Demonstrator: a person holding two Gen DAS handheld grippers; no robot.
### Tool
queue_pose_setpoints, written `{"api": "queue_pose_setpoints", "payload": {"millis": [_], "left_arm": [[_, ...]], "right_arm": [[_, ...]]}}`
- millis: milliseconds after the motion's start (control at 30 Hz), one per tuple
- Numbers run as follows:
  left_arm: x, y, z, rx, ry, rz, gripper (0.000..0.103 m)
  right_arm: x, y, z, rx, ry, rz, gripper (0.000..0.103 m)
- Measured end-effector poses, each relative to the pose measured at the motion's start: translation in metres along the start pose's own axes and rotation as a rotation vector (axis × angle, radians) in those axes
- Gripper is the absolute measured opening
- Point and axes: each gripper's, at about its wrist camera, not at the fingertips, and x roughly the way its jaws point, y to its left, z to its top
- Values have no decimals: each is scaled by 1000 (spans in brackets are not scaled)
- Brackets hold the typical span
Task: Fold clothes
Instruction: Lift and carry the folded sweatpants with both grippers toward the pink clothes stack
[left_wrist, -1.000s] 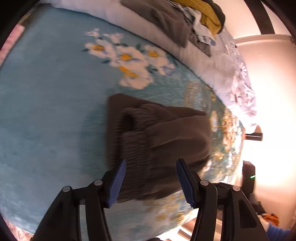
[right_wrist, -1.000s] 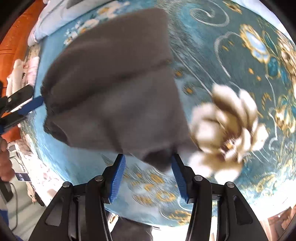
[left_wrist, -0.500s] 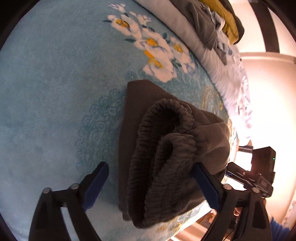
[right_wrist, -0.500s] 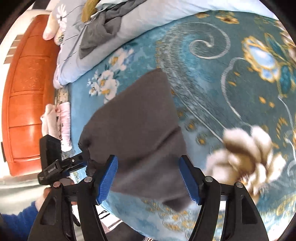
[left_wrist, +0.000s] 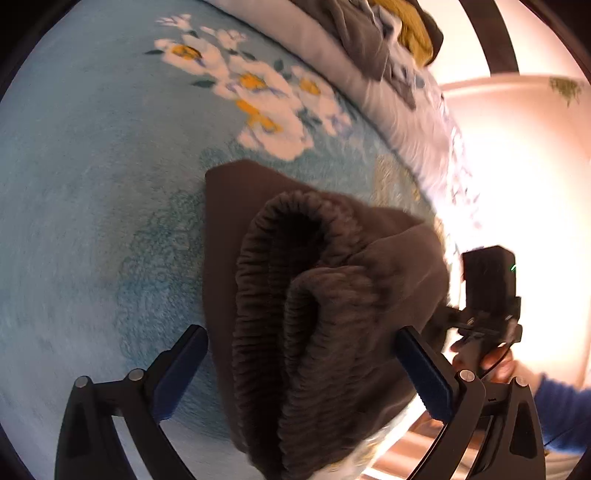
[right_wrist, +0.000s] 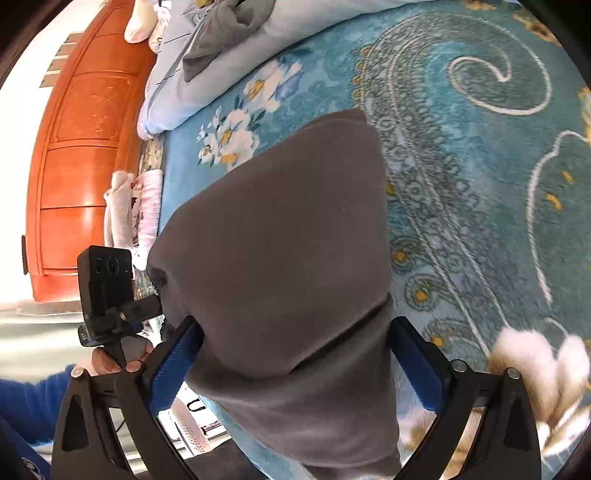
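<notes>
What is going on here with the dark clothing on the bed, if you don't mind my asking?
A person holding a gripper in each hand is folding a dark grey garment on a blue flowered blanket. The left gripper and the right gripper are both open, with the folded bundle lying between their fingers, elastic waistband towards the left one. More clothes are heaped on the pale bedding further back.

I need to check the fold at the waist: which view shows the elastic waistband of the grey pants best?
The left wrist view. There the gathered elastic waistband faces the camera, doubled over and open, between the open left hand-held gripper. The right wrist view shows only the smooth folded back of the grey pants, hiding the waistband almost entirely.
</notes>
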Motion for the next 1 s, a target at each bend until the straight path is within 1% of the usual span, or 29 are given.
{"api": "queue_pose_setpoints", "payload": {"millis": [100, 167, 267, 367, 433, 467, 533, 600, 633, 700, 733, 800, 1000], "left_arm": [[5, 6, 5, -42, 12, -1, 103], [6, 4, 6, -33, 15, 22, 103], [6, 0, 6, -51, 27, 61, 103], [10, 1, 5, -118, 41, 60, 102], [10, 1, 5, -146, 35, 53, 100], [10, -1, 4, -147, 30, 48, 95], [8, -11, 1, -123, 17, 69, 91], [5, -19, -1, -107, 7, 87, 83], [3, -21, -1, -104, 1, 94, 81], [-4, -25, -1, -108, -11, 94, 73], [-7, -28, -1, -103, -17, 95, 72], [-16, -37, -2, -87, -28, 101, 71], [-46, -67, -12, -57, -65, 77, 70]], "right_arm": [[4, -1, 0, -13, -22, 5, 103], [7, -1, 0, -12, -28, 12, 103], [11, -5, 3, 40, -12, 9, 103], [12, -4, 4, 83, -13, 13, 103], [13, -2, 4, 110, -16, 17, 103], [13, -2, 4, 123, -18, 18, 103], [14, 0, 4, 149, -22, 22, 102], [14, 1, 4, 175, -25, 25, 102], [14, 2, 4, 189, -27, 27, 101], [8, 9, 2, 190, -33, 31, 95], [3, 13, 1, 185, -37, 33, 94], [-6, 21, -2, 177, -44, 37, 87], [-34, 45, -11, 152, -65, 48, 86]]}}
